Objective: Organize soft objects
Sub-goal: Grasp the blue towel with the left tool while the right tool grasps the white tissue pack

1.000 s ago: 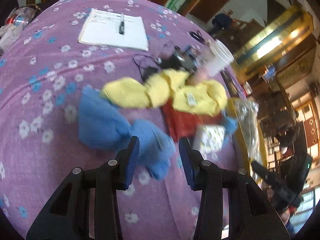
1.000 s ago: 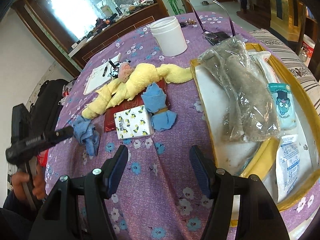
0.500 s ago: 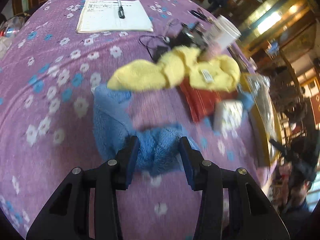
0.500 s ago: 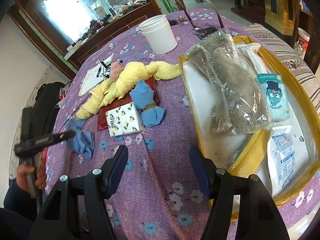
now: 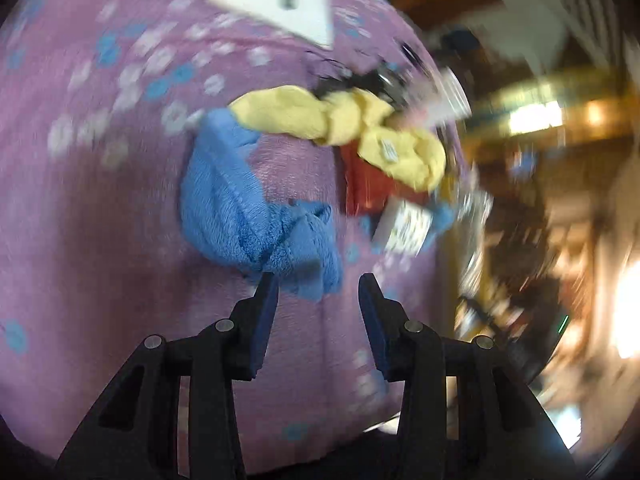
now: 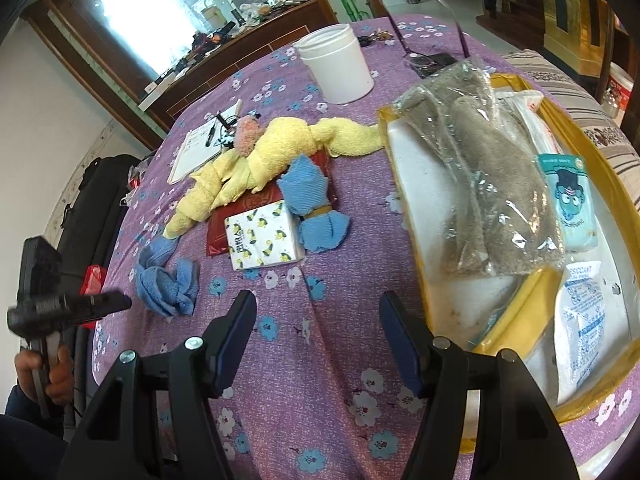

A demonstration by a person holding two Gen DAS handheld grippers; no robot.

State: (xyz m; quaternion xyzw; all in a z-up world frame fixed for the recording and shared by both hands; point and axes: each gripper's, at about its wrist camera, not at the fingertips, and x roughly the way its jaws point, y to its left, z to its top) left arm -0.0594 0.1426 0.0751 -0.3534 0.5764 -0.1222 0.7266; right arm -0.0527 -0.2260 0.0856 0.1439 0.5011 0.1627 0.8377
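We note the left gripper (image 5: 318, 286) with its jaws spread and nothing between them; the near edge of the crumpled blue towel (image 5: 256, 216) lies just ahead of the fingertips, apparently touching the left finger, though motion blur keeps us from being sure. The left wrist view is heavily smeared.

From the right wrist view, the same blue towel (image 6: 166, 278) sits bunched on the purple floral tablecloth (image 6: 304, 360), near the table's left edge, with the left gripper (image 6: 120, 303) just beside it.

The right gripper (image 6: 316, 308) hovers over bare cloth, jaws wide apart, holding nothing.

Other items we log:
- A long yellow towel (image 6: 276, 156), twisted, lies across a red packet (image 6: 248, 208); its far end touches the corner of the yellow tray (image 6: 520, 320).
- A second blue cloth (image 6: 312, 204), tied with a band at its middle, rests beside a lemon-print tissue pack (image 6: 262, 236).
- A pink soft item (image 6: 246, 136) sits at the yellow towel's far side.
- The tray holds a bagged grey towel (image 6: 488, 184), a teal cartoon pouch (image 6: 570, 200) and a desiccant sachet (image 6: 588, 308).
- A white jar (image 6: 338, 64) and a notepad (image 6: 200, 148) with a pen stand farther back.
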